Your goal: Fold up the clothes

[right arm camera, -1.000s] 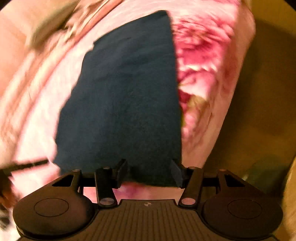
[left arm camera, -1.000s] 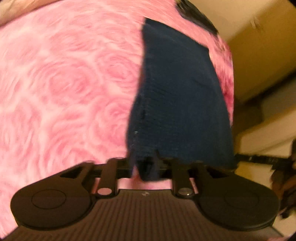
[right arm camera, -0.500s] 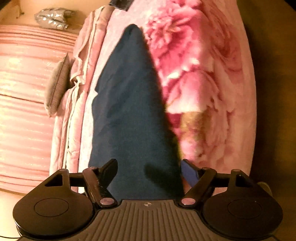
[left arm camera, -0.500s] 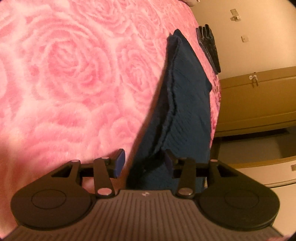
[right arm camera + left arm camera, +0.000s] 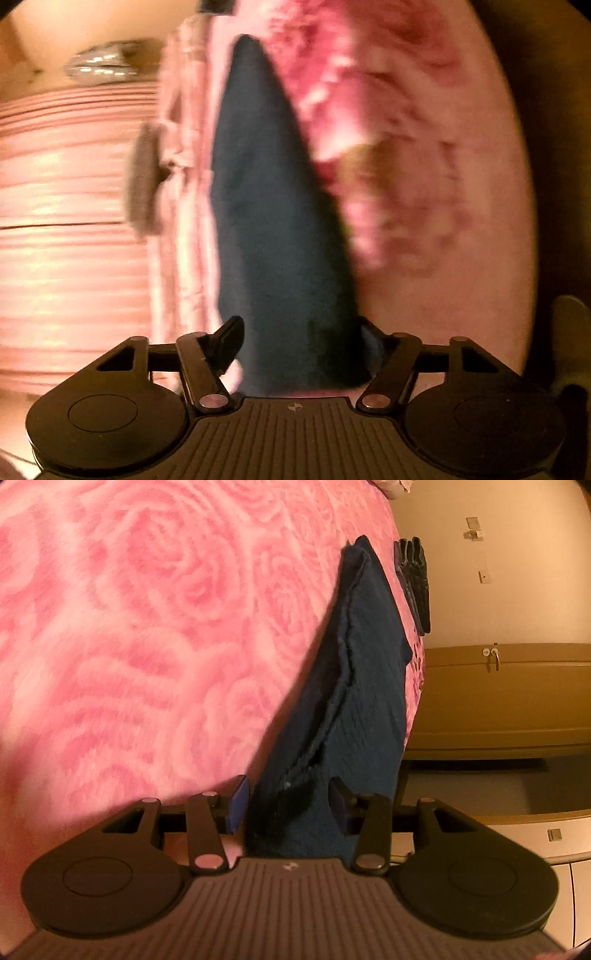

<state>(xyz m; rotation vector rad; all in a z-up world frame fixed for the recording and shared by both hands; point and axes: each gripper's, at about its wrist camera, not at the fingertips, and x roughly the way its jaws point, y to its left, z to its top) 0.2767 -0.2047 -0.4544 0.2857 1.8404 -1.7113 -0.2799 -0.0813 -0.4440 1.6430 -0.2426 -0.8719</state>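
Observation:
A folded dark blue knit garment (image 5: 369, 672) lies on the pink rose-patterned bedspread (image 5: 147, 627), near the bed's right edge. My left gripper (image 5: 288, 805) is open, its jaws either side of the garment's near end, layered edges showing between them. In the right wrist view the same blue garment (image 5: 273, 221) stretches away from my right gripper (image 5: 299, 343), which is open with jaws wide either side of the near end. The right view is blurred.
A dark folded item (image 5: 413, 579) lies at the bed's far edge. A tan cabinet (image 5: 498, 698) and white drawers (image 5: 554, 842) stand right of the bed. Pink curtains (image 5: 74, 221) and ruffled bedding (image 5: 184, 147) show in the right wrist view.
My left gripper was shut on the garment's corner one second ago and has opened, leaving it on the bed. My right gripper has opened wider. Both have dropped low at the garment's near end.

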